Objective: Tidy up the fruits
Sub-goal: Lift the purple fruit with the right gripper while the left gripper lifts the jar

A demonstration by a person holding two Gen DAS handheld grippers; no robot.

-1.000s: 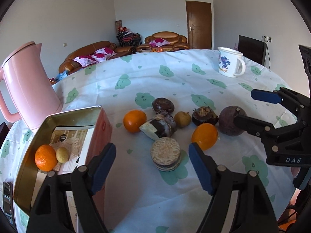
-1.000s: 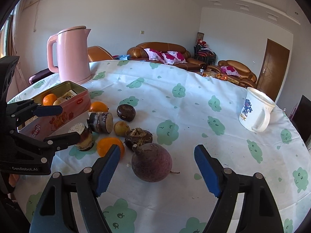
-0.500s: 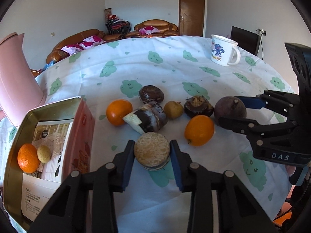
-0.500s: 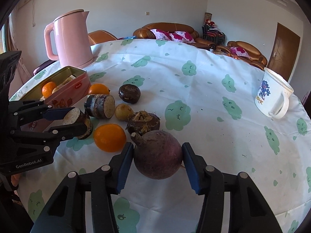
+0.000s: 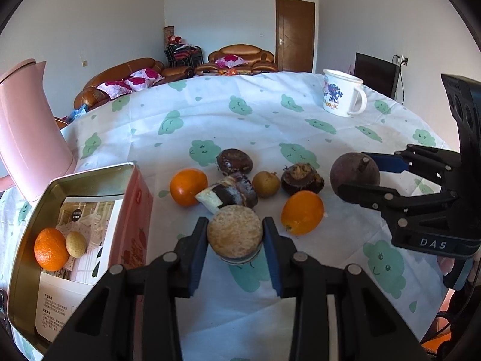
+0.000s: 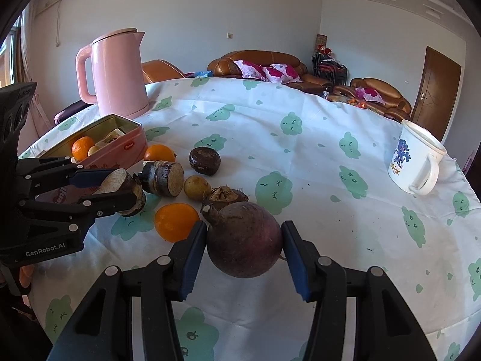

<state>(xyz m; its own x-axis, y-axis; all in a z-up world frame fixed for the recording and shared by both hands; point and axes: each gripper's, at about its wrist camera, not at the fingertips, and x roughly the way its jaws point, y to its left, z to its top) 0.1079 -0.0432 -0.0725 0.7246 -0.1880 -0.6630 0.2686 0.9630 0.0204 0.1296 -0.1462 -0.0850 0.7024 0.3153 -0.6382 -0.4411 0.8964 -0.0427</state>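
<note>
Left wrist view: left gripper clamps a rough-cut root slice; right gripper clamps a round purple beet

Both wrist cameras look low and close across one fruit-strewn table.

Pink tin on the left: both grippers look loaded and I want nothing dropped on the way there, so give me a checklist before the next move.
1. Left gripper shut on the cut taro piece, pads on both sides: ok.
2. Right gripper shut on the purple beet: ok.
3. Both pieces lifted off the tablecloth: cannot tell.
4. Pink tin open, with bare space beside the orange and small yellow fruit inside: ok.
5. Left gripper's way to the tin unblocked: ok.
6. Beet's way to the tin: not ok, loose fruit and the left gripper lie between.
</note>
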